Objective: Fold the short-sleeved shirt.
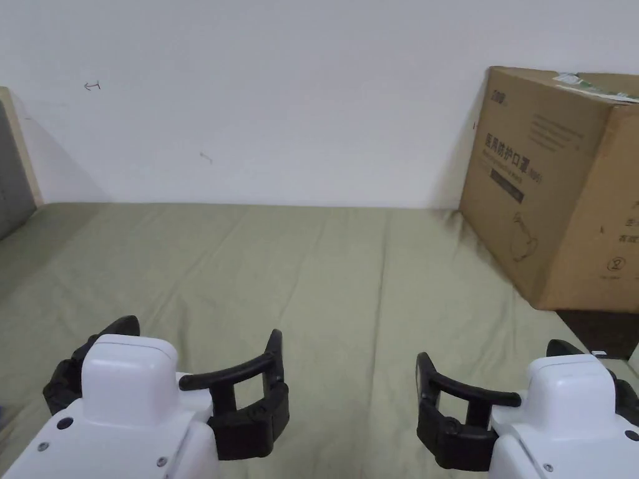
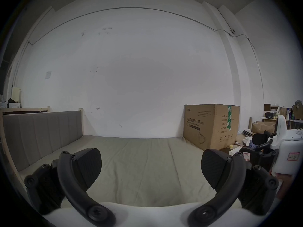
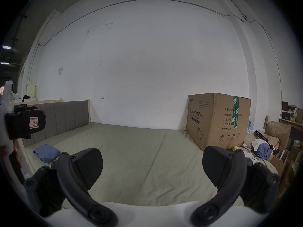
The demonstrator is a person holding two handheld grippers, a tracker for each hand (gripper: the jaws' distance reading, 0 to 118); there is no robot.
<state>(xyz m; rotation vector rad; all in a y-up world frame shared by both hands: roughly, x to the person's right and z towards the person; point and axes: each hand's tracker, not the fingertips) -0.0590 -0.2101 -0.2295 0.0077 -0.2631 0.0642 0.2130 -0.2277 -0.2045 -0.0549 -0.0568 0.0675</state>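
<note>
A plain olive-green bed sheet [image 3: 139, 150] lies under a white wall [image 1: 281, 93]. The folded cloth [image 3: 46, 153] is solid blue, the cardboard box [image 1: 555, 187] brown, the padded headboard [image 2: 41, 132] grey.

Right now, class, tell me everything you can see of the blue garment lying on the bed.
The blue garment looks like soft woven cloth in a muted blue. It lies bunched into a rough, flattish, loosely folded heap with layered edges at its near end. It rests on the olive bed sheet, close to the grey padded headboard. Nothing else touches it, and both grippers are apart from it.
</note>
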